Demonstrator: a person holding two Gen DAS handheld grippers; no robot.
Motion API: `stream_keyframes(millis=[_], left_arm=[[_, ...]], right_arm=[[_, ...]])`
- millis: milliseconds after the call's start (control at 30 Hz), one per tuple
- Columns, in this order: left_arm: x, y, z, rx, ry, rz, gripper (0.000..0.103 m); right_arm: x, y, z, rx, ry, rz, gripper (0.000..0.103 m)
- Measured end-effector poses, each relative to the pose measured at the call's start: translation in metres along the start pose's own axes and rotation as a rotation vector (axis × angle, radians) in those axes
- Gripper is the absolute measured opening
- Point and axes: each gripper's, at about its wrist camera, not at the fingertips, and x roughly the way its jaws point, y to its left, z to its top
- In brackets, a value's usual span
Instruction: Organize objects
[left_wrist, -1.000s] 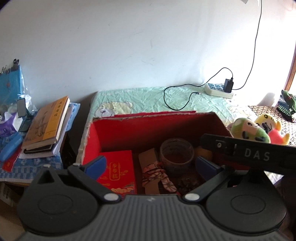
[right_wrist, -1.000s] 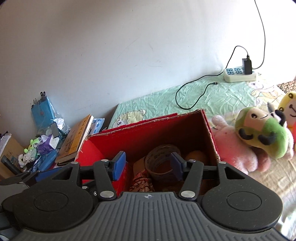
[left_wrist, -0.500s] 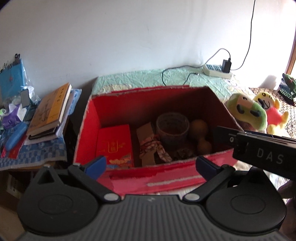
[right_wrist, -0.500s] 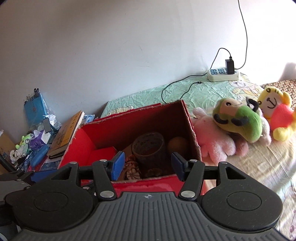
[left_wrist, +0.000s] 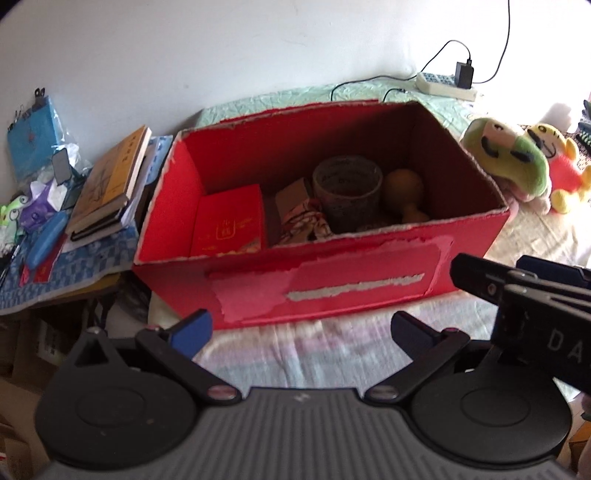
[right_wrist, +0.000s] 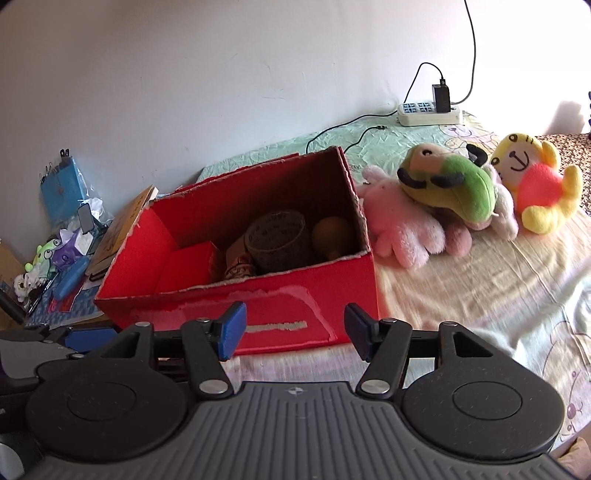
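Observation:
A red cardboard box stands open on the bed. Inside lie a red packet, a grey roll, a brown gourd and a patterned bundle. To its right rest a green plush, a pink plush and a yellow plush. My left gripper hangs open in front of the box with nothing between its fingers. My right gripper is opening, also empty, before the box's front wall; its body shows at the right of the left wrist view.
A side table at the left carries stacked books, a blue case and small clutter. A power strip with a plugged charger and cables lies at the far wall. Cardboard boxes sit below the table.
Both grippers have drawn back from above the box and now sit in front of it, so its front wall shows. The right gripper's jaws have spread wider.

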Motion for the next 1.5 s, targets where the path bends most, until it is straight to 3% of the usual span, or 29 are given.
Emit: stream_keyframes(millis=[400, 467, 767, 1033, 1500], left_arm=[[0.008, -0.019, 0.0, -0.077, 0.087, 0.139, 0.103], [0.01, -0.021, -0.001, -0.107, 0.106, 0.119, 0.103], [0.012, -0.022, -0.003, -0.13, 0.118, 0.166, 0.103], [0.015, -0.003, -0.001, -0.132, 0.118, 0.158, 0.103], [0.003, 0.03, 0.021, -0.036, 0.034, 0.102, 0.103]], right_arm=[[0.014, -0.017, 0.014, -0.105, 0.134, 0.071, 0.063], [0.015, -0.022, 0.015, -0.119, 0.15, 0.074, 0.063], [0.022, -0.027, 0.017, -0.134, 0.171, 0.059, 0.069], [0.028, -0.012, 0.018, -0.13, 0.179, 0.063, 0.07], [0.025, 0.017, 0.032, -0.06, 0.158, 0.054, 0.07]])
